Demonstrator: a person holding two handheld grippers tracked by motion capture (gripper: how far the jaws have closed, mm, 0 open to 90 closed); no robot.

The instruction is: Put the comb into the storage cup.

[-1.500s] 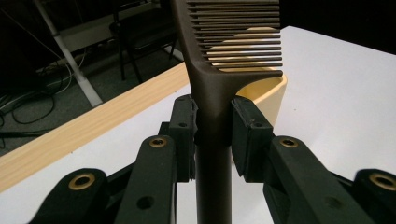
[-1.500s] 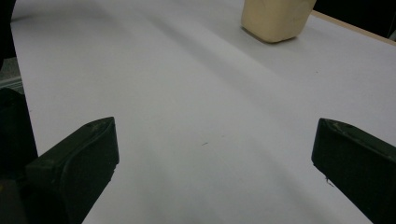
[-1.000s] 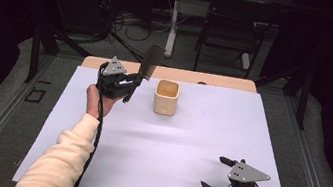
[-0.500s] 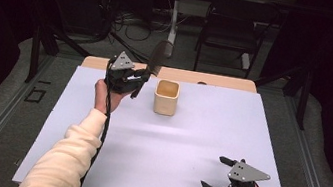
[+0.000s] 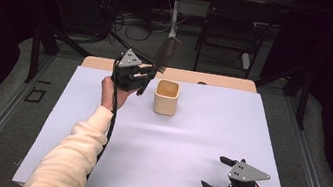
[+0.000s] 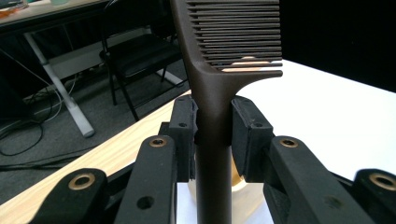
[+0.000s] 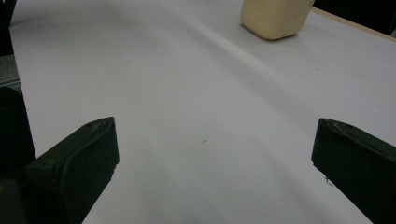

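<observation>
My left gripper (image 5: 146,76) is shut on the handle of a dark brown comb (image 5: 166,53), held above the table just left of a beige cup (image 5: 166,97). The comb rises steeply, toothed head up, leaning over the cup's far-left side. In the left gripper view the pads (image 6: 245,135) clamp the comb's (image 6: 212,88) handle on both sides, and the cup's rim (image 6: 243,189) shows below. My right gripper (image 5: 213,171) rests at the near right of the white sheet, open, with nothing between its jaws. Its own view has the right gripper (image 7: 215,144) over bare sheet and the cup (image 7: 275,16) far ahead.
A white sheet (image 5: 171,145) covers the table, with a wooden edge (image 5: 222,81) bare along the back. Behind the table stand a dark chair (image 5: 230,28) and a desk leg with cables on the floor.
My left gripper has carried the comb to the right and slightly up, closer to the cup. The right gripper has stayed where it was.
</observation>
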